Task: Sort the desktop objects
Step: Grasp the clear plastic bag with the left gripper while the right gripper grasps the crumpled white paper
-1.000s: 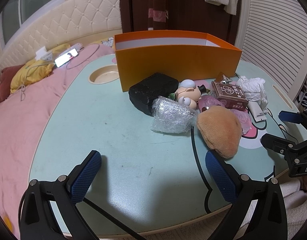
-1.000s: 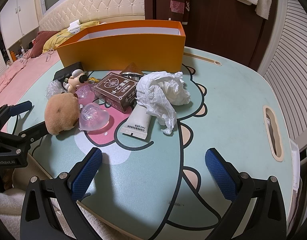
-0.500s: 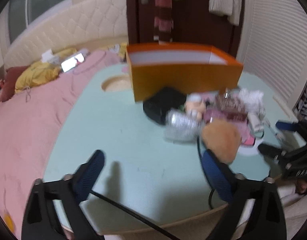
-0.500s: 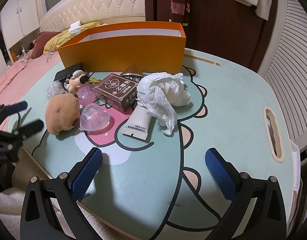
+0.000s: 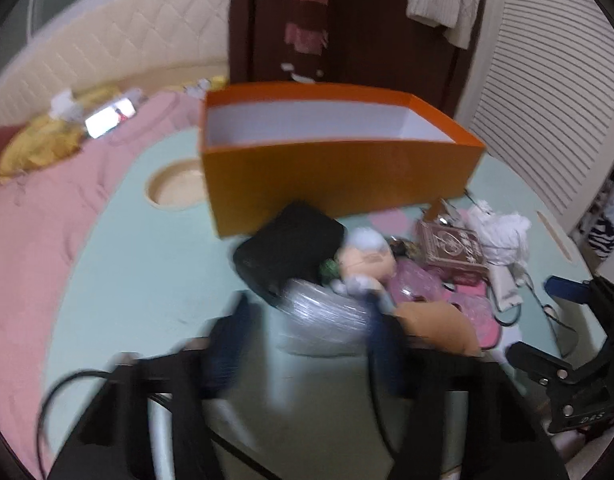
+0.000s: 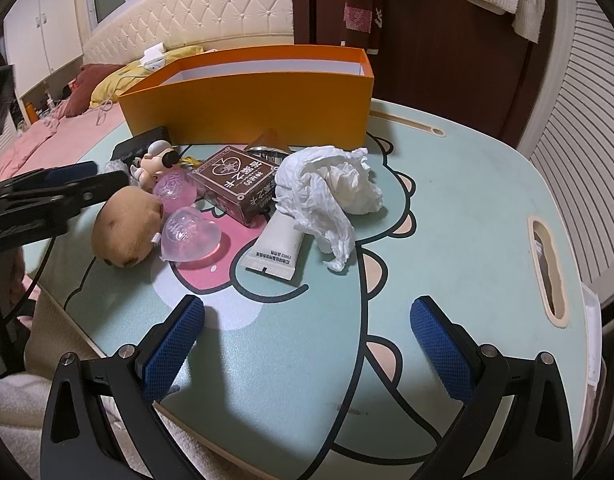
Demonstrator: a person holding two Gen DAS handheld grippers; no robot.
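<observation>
An open orange box stands at the back of the mint table. In front of it lie a black pouch, a doll figure, a crinkled clear wrap ball, a brown plush, clear pink hearts, a brown carton, a white tube and crumpled tissue. My left gripper, blurred, is open with its fingers either side of the wrap ball. My right gripper is open and empty over the table's near part.
A round cup recess lies left of the box and a handle slot near the right edge. A pink bed with a lit phone lies to the left. A dark door stands behind.
My left gripper has moved forward and to the right, up to the wrap ball, and its view is now blurred. The right gripper has hardly moved.
</observation>
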